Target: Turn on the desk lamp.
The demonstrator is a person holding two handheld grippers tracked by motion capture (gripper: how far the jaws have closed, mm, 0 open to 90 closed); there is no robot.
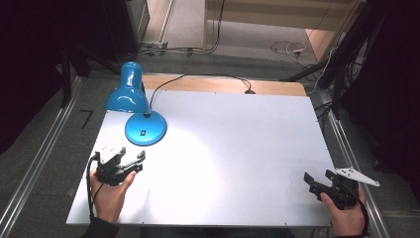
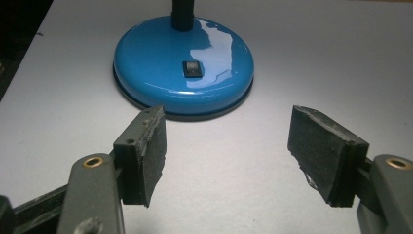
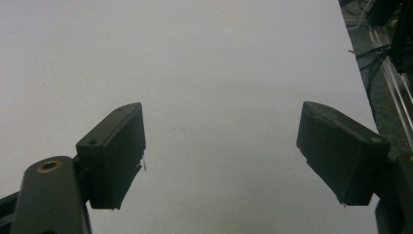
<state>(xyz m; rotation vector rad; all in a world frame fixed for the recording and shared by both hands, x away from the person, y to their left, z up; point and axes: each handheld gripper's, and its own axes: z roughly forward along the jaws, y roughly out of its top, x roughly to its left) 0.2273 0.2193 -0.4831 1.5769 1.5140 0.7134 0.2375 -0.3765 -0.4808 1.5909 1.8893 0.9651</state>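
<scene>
White table (image 1: 223,148), both grippers spread: left gripper (image 1: 132,156) near blue lamp (image 1: 144,128), right gripper (image 1: 317,179) well apart.

Ahead of the left jaws, the lamp's stem (image 2: 183,14) is cut off by the top edge; its switch (image 2: 191,69) marking is unreadable.

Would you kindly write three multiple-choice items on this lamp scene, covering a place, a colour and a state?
1. Where does the desk lamp stand on the table?
A. far left corner
B. near right corner
C. centre

2. What colour is the lamp base?
A. red
B. blue
C. white

3. How is the left gripper?
A. open, empty
B. shut on the lamp
C. shut, empty

Answers: 1 A, the high view shows it far and left. 2 B, glossy blue in the left gripper view. 3 A, its fingers stand apart over bare table.
</scene>
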